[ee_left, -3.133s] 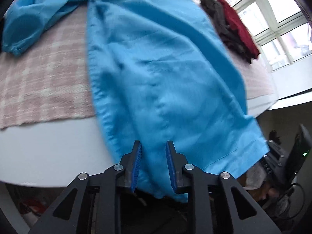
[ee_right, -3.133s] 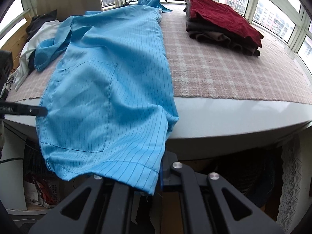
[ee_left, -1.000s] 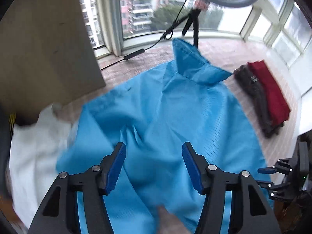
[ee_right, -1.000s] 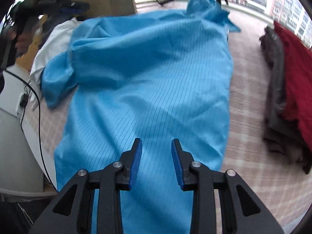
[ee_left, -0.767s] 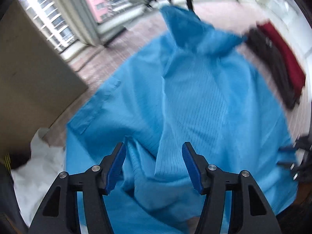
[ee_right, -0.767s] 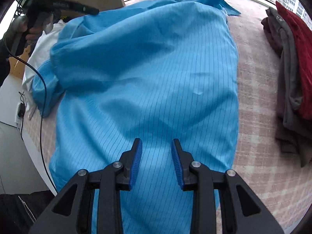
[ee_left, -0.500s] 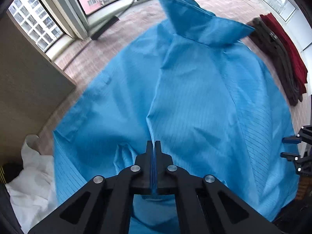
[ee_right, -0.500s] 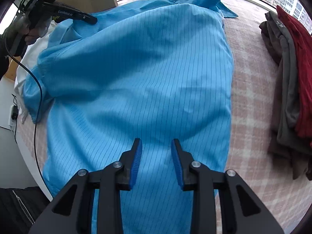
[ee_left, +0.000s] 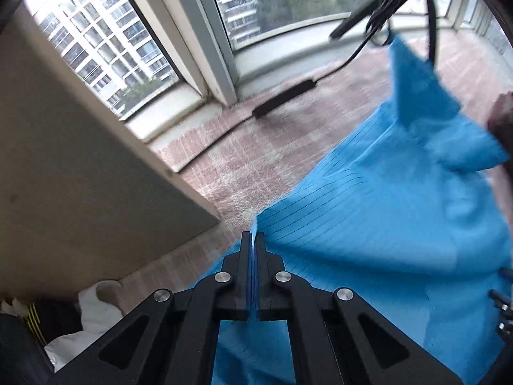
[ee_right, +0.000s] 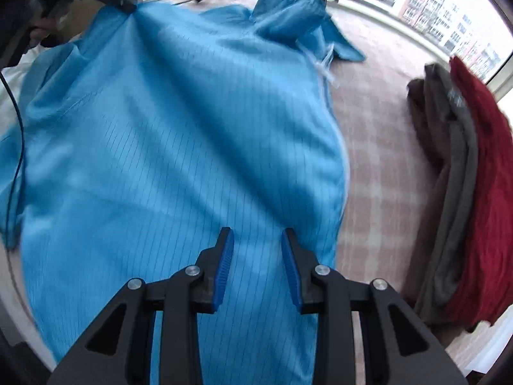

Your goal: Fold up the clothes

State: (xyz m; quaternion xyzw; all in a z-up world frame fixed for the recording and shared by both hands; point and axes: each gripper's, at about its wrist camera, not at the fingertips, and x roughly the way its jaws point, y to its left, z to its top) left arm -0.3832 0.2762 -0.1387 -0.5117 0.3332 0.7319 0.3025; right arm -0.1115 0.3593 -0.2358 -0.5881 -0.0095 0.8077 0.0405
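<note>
A blue pinstriped garment (ee_right: 166, 147) lies spread over the pink checked cloth (ee_right: 381, 134), its hood (ee_right: 288, 16) at the far end. My left gripper (ee_left: 255, 237) is shut on the garment's raised left edge (ee_left: 368, 224), which stretches away to the right. That same gripper (ee_right: 128, 7) shows at the top left of the right wrist view, pinching the fabric corner. My right gripper (ee_right: 257, 250) hovers open over the near part of the garment, with nothing between its fingers.
A stack of folded clothes, grey-brown and dark red (ee_right: 465, 199), sits at the right. A white garment (ee_left: 83, 324) lies at the lower left by a beige panel (ee_left: 70, 192). A black cable and power brick (ee_left: 282, 99) run along the window sill.
My left gripper closed on the garment's left edge and has lifted and pulled it outward. My right gripper stayed open and moved forward over the fabric.
</note>
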